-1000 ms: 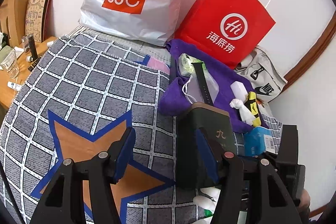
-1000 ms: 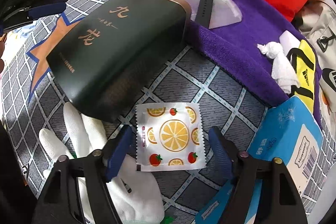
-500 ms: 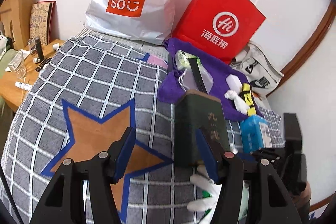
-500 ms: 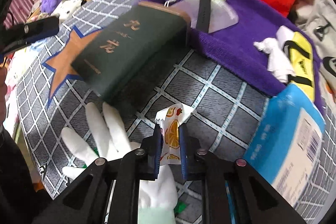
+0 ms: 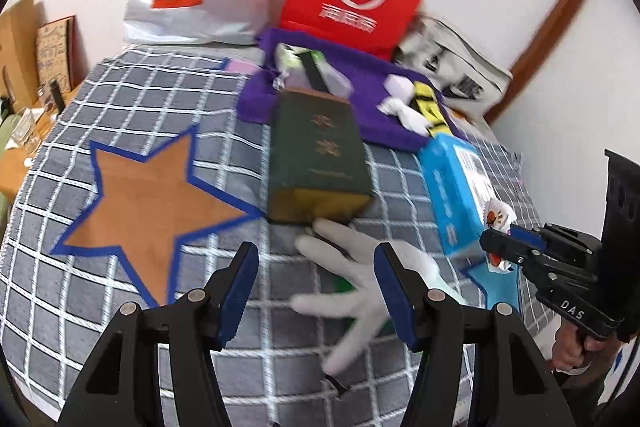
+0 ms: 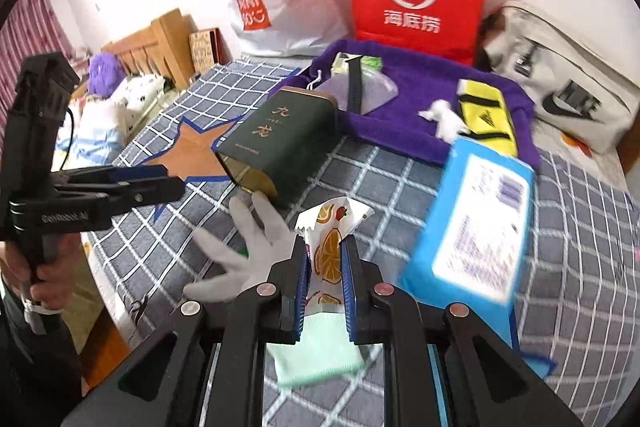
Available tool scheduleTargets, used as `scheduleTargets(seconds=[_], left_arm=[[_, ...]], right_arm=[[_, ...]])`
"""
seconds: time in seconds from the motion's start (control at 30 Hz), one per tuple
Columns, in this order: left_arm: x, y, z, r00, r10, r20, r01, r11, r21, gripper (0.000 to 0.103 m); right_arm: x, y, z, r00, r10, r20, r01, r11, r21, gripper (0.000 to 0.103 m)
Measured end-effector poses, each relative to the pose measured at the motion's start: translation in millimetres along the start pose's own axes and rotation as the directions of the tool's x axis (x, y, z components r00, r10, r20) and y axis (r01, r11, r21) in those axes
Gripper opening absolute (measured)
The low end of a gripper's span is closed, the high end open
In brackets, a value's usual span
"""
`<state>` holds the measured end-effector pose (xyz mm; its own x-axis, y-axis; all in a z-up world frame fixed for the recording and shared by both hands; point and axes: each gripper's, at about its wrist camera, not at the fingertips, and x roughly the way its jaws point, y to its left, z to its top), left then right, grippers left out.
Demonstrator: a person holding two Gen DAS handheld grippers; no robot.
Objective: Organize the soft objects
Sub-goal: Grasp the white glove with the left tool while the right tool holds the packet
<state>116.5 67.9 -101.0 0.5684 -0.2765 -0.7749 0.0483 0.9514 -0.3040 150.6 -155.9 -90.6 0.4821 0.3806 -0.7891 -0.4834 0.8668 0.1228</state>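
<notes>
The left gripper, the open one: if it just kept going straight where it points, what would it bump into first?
Probably the white glove lying on the checked bedspread; it sits right between the left gripper fingers, with the dark green tin beyond. Depth is uncertain.

Open quilt (image 5: 120,131) over star patch (image 5: 152,199): free passage. Green box (image 5: 320,163), blue box (image 6: 476,227), white glove (image 5: 360,287) crowd middle; bags block back.

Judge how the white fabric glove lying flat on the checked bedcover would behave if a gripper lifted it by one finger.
The white fabric glove would probably droop limply, since its fingers sprawl flat on the checked bedcover. It looks thin, so likely very light. Cloth should grip well between padded fingers, though its mint-green cuff may drag.
</notes>
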Motion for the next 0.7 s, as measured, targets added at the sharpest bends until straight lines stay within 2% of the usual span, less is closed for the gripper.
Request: scheduleTargets(seconds=[0.17,0.47,0.6,0.7], left_arm=[[11.3,-25.9,-11.5,0.999,-0.004,-0.036,0.005,0.999,0.045,0.058],[52.0,-63.2,-33.2,0.991,-0.014,-0.133,0.03,0.992,0.123,0.058],[75.8,-75.5,-41.1,0.982,0.027,-0.188,0.006,0.985,0.173,0.058],[81.4,-83.8,-46.2,0.984,0.084,-0.16,-0.046,0.972,0.229,0.054]], right_arm=[[-17.1,-17.0,-33.3,0.999,0.023,0.042,-0.026,0.997,0.079,0.016],[-22.7,-54.2,-76.4,1.0,-0.003,0.016,0.0,0.984,0.178,0.016],[-16.8,-59.1,-85.1,1.0,0.013,0.013,-0.015,0.982,0.191,0.016],[-9.8,-60.6,-90.4,1.0,0.014,0.001,-0.014,0.98,0.196,0.016]])
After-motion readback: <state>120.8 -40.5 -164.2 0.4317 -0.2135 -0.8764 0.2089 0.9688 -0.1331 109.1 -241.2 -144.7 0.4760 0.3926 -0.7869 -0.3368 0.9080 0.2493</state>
